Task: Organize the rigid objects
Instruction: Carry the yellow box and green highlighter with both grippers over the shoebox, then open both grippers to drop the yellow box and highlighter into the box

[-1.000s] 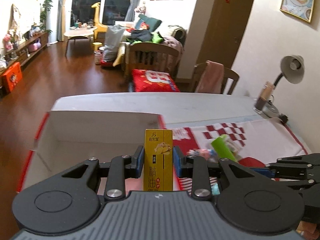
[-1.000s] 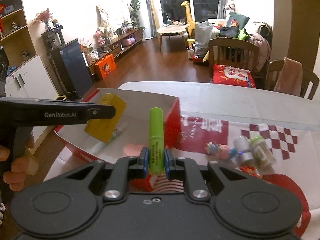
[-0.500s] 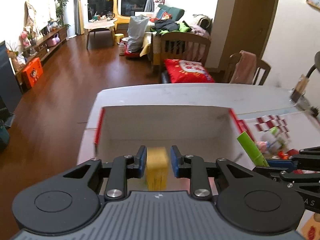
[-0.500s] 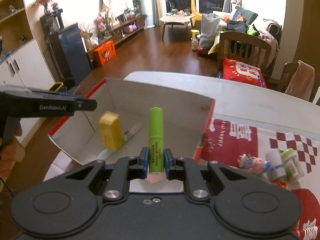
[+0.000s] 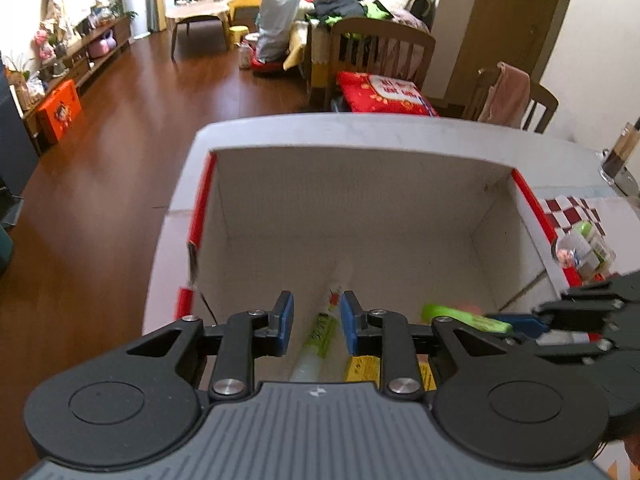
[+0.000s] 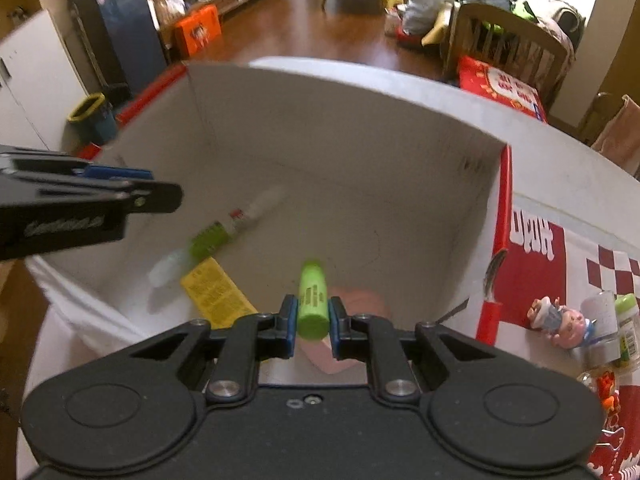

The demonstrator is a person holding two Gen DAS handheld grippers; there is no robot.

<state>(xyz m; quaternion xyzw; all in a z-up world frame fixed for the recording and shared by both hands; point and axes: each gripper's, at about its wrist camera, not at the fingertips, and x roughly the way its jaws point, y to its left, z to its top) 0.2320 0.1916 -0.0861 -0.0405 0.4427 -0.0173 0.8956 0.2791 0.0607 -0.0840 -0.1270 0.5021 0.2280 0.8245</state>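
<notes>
Two handheld grippers hang over an open white cardboard box (image 6: 400, 168) with red outer edges, which sits on a white table (image 5: 400, 128). The right gripper (image 6: 313, 320) pinches a bright green cylindrical tube (image 6: 313, 300) with dark print between its blue pads, tilted steeply down into the box, above a pink object (image 6: 352, 300) on the box floor. The left gripper (image 5: 316, 320) also points down into the box; its jaws stand slightly apart with nothing between the pads. A yellow carton (image 6: 216, 300) with red print lies flat on the box floor below the left gripper. Beside the carton lies a long white and green tube (image 6: 224, 232), blurred. Outside the box, to its right, a red and white checked cloth (image 6: 600, 264) carries a small pig figurine (image 6: 558, 322) and small bottles (image 6: 624, 328) with green caps. Beyond the box are a wooden chair (image 5: 380, 52) and brown floor (image 5: 120, 140).
</notes>
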